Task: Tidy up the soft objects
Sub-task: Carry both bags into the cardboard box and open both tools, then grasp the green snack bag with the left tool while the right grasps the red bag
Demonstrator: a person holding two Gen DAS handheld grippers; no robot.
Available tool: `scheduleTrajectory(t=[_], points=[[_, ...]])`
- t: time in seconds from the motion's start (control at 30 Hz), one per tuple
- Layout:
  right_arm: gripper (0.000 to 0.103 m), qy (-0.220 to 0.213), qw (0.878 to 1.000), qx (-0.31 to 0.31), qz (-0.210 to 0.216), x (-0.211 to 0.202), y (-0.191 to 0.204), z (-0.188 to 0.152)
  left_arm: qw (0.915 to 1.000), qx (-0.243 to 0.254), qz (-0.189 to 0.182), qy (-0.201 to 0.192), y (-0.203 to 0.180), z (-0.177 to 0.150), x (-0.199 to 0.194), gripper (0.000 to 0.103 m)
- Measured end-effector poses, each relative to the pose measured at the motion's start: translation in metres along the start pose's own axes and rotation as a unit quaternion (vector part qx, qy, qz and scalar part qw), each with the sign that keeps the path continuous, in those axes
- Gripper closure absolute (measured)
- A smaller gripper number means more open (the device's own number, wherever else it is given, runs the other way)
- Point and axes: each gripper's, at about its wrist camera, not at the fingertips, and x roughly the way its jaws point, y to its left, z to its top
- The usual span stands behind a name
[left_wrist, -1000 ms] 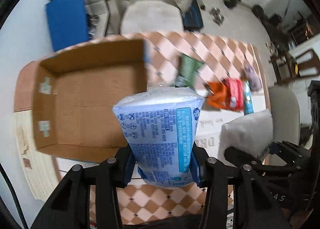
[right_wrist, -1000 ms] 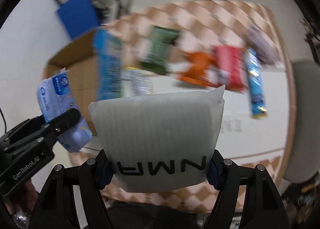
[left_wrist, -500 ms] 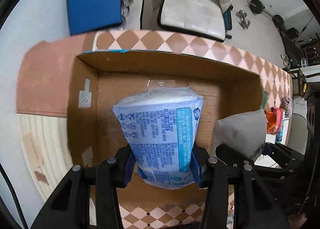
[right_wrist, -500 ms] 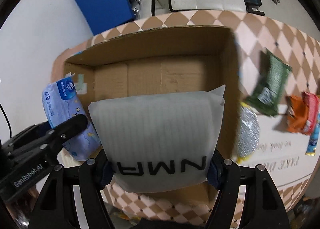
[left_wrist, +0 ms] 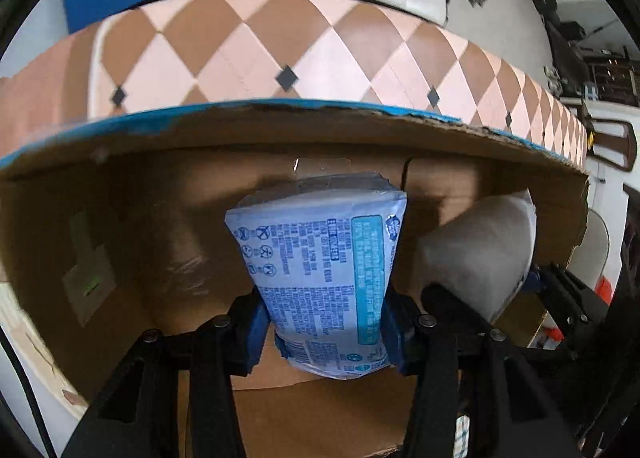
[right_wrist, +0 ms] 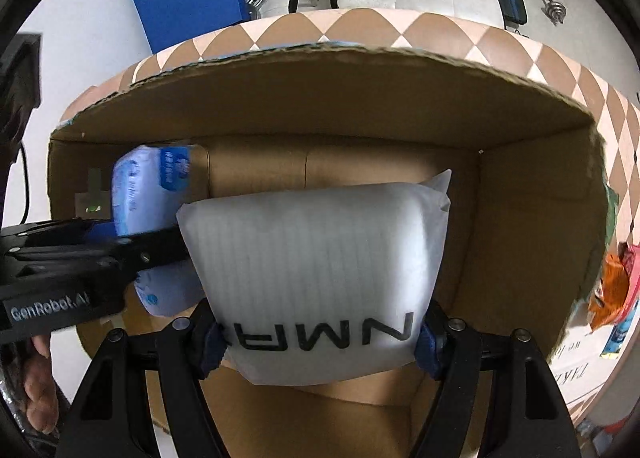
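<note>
- In your left wrist view, the cardboard box [left_wrist: 132, 225] fills the frame; its left wall takes the left edge, with bare brown floor between that wall and the pack at centre.
- Your left tool [left_wrist: 325, 332] grips the blue tissue pack [left_wrist: 320, 266] by its lower end, blue pads pressed into both sides. The pack sits inside the box, its top near the far wall.
- The box's torn far rim, edged blue, arcs across the middle of the frame; above it lies the checked tabletop [left_wrist: 328, 57].
- At right in that view, the white foam pouch [left_wrist: 480, 254] stands just beside the tissue pack, close to the box's right wall.
- In your right wrist view, the left tool crosses the left edge, the tissue pack touching or nearly touching the pouch's left side.
- Your right tool [right_wrist: 320, 342] clamps the white foam pouch at its lower corners, at centre frame within the box.
- To the right of the pouch, open box floor runs to the right wall.
- Beyond that wall, at the right edge, snack packets [right_wrist: 612, 290] lie on the tabletop.
</note>
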Motion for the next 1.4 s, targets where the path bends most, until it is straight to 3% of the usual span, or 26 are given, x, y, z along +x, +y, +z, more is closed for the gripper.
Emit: scheduleTrajectory(t=[0.2, 0.27, 0.37, 0.5, 0.57, 0.9, 0.97, 1.23, 1.4], points=[[0.021, -0.009, 1.000, -0.016, -0.013, 0.003, 0.014, -0.002, 0.9999, 0.004, 0.005, 0.008, -0.005, 0.001, -0.002, 0.047], [0.010, -0.009, 1.000, -0.022, -0.011, -0.004, 0.012, -0.009, 1.0000, 0.001, 0.006, 0.001, -0.004, -0.001, -0.007, 0.035], [0.006, -0.017, 0.999, -0.021, -0.017, -0.017, 0.017, -0.019, 0.9996, -0.001, 0.020, -0.020, -0.007, -0.001, -0.018, 0.016], [0.003, -0.022, 0.999, -0.024, -0.032, -0.030, 0.019, -0.032, 0.9964, -0.005, 0.058, -0.061, -0.011, -0.019, -0.039, 0.011], [0.000, -0.029, 0.999, -0.021, -0.038, -0.038, 0.017, -0.037, 0.9934, -0.006, 0.076, -0.086, -0.015, -0.031, -0.049, 0.003], [0.000, -0.093, 0.993, -0.020, -0.066, -0.082, 0.028, -0.110, 0.9703, -0.015, 0.117, -0.211, -0.022, -0.131, -0.083, 0.001], [0.000, -0.102, 0.993, -0.019, -0.064, -0.082, 0.019, -0.107, 0.9679, -0.015, 0.116, -0.223, -0.027, -0.147, -0.085, 0.001], [0.000, -0.121, 0.991, -0.017, -0.050, -0.108, 0.021, -0.167, 0.9615, -0.021, 0.114, -0.249, -0.031, -0.197, -0.096, 0.001], [0.000, -0.125, 0.992, -0.006, -0.028, -0.116, 0.012, -0.186, 0.9585, -0.011, 0.121, -0.258, -0.046, -0.219, -0.101, 0.001]])
